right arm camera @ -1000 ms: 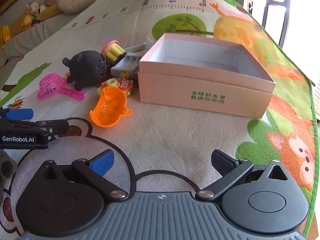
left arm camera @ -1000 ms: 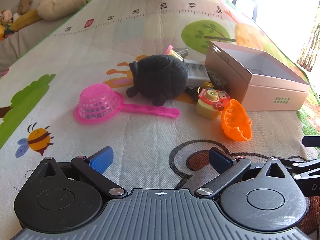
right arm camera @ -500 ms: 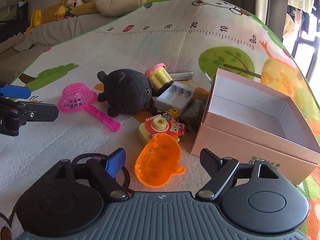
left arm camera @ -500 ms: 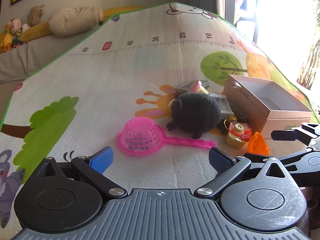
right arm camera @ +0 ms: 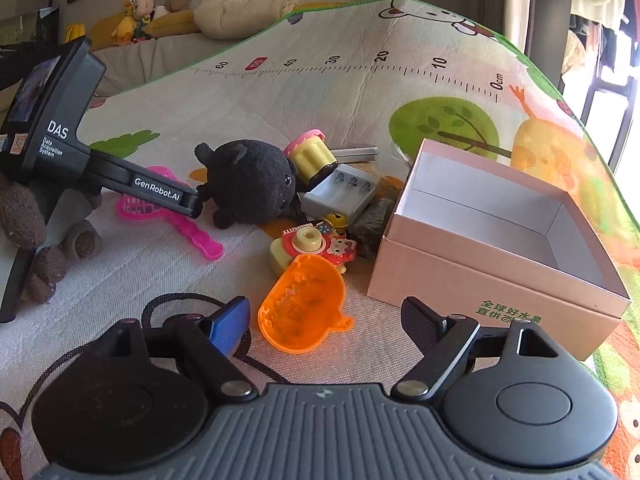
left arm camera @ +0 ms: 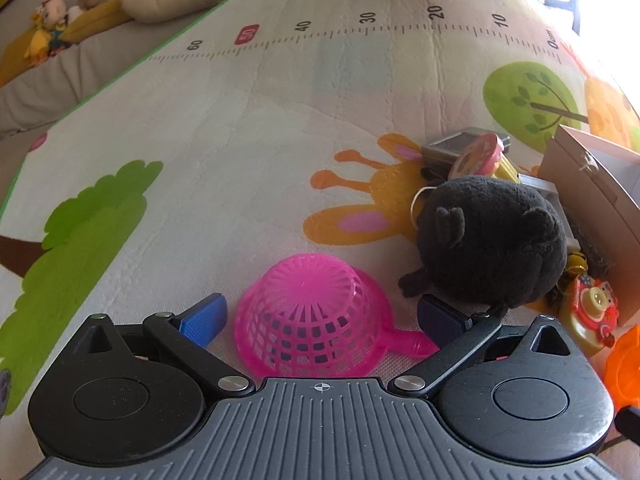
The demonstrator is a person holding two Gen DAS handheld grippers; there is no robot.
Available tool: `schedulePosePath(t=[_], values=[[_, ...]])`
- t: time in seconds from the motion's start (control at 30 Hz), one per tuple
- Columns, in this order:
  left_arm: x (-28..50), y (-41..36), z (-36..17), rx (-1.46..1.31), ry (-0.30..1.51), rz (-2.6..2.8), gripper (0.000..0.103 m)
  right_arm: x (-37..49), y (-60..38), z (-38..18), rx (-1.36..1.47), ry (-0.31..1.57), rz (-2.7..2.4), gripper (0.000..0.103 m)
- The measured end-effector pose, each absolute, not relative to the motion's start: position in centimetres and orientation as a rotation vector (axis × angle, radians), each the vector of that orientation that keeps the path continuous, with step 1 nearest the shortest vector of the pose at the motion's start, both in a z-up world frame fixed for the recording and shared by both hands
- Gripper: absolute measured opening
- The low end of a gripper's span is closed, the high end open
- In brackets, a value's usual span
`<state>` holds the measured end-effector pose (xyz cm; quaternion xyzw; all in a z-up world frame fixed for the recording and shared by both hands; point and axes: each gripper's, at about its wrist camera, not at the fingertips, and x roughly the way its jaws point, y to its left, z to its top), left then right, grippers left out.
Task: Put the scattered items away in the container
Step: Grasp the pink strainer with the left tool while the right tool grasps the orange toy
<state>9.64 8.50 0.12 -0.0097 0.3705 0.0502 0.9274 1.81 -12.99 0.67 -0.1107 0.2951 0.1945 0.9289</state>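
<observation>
Left gripper (left arm camera: 320,316) is down over the pink toy sieve (left arm camera: 312,320), jaws spread wide with the upturned mesh bowl sitting between the blue pads, not yet pinched. Over on the other side the right gripper (right arm camera: 324,320) has just narrowed its jaws a touch, but they stand apart, lined up on the orange shell-shaped mould (right arm camera: 304,308) with nothing clamped. So this looks like the reach-and-grasp step, two pickups being set up at once, and the pink cardboard box (right arm camera: 496,280) sits empty with its top open.

Next call, by my reading: the left needs to close on the sieve's rim or bowl, the mesh looks springy, so a squeeze low on the rim seems safer than the dome. The right needs to settle a little further onto the mould before closing.

Room to move? The black plush toy (left arm camera: 488,240) crowds the left gripper's right finger, almost touching it, and the sieve handle runs under that finger. The toy camera (right arm camera: 312,244) lies just behind the mould, with the box wall close on the right. Open play mat (left arm camera: 240,140) stretches to the left and front
</observation>
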Motion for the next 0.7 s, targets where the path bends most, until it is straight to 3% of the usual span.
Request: schedulePosePath(t=[0.07,0.1,0.17,0.2,0.23,0.27,0.57,0.7], values=[[9.1,8.9,0.1,-0.021,0.743,0.073,0.100,2.4,-12.9,0.5,-0.218,0.612,0.397,0.084],[8.8,9.0,0.2,-0.015,0.739,0.064,0.090,2.7,-12.9,0.4,-0.212,0.619,0.401,0.084],[8.3,9.0,0.5,0.019,0.734,0.018,0.087,3.2,-12.7,0.1,-0.199,0.638,0.420,0.083],[8.0,9.1,0.6,0.028,0.740,-0.012,0.087,3.4,-12.6,-0.1,-0.201,0.648,0.427,0.077],[7.5,9.0,0.6,0.037,0.744,-0.042,0.087,3.4,-12.5,-0.3,-0.206,0.662,0.433,0.058],[7.0,8.8,0.7,0.055,0.747,-0.069,0.087,3.4,-12.6,-0.3,-0.198,0.678,0.449,0.053],[1.0,2.7,1.9,0.141,0.708,-0.486,0.088,-1.5,-17.0,0.4,-0.268,0.686,0.439,0.053],[-0.2,-1.2,1.8,0.199,0.713,-0.582,0.095,-3.2,-19.5,0.6,-0.314,0.663,0.310,0.053]])
